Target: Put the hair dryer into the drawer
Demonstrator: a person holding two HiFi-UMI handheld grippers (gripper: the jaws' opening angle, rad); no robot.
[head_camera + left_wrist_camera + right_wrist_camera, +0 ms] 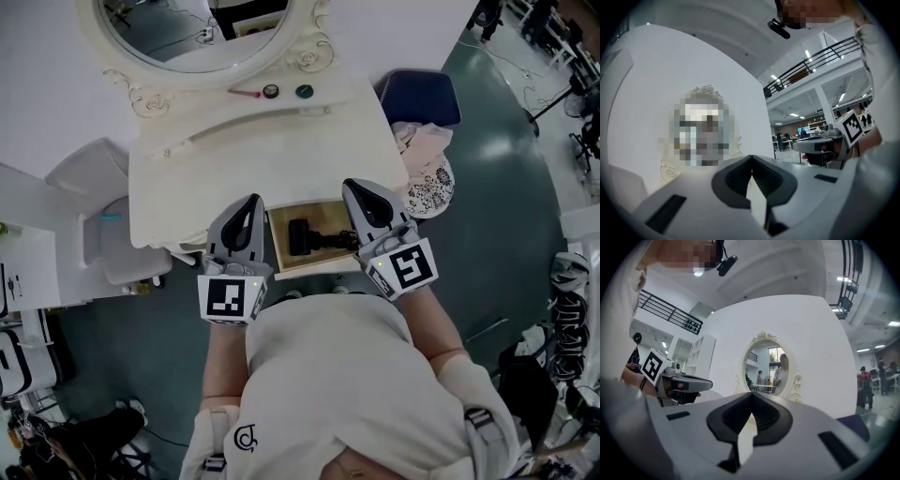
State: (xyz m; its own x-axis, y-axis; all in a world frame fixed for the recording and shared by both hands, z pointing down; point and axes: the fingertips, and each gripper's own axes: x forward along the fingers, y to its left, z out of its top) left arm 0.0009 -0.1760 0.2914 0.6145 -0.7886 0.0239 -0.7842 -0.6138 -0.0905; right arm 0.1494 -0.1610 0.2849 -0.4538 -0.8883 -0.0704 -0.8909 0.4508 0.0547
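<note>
Left tool [251, 201]: your jaws are pressed together with nothing between them.
Right tool [356, 186]: closed and empty too.
Hair dryer [307, 236]: already lying in the open drawer [323, 212] under the dressing surface [262, 159].
Long axis: across the drawer, side to side (the bulkier end looks to be on your left).
Bearing: the drawer sits lower than your tools and between them — neither is clearly nearer. Its front faces you, so shutting it looks like what's left.
</note>
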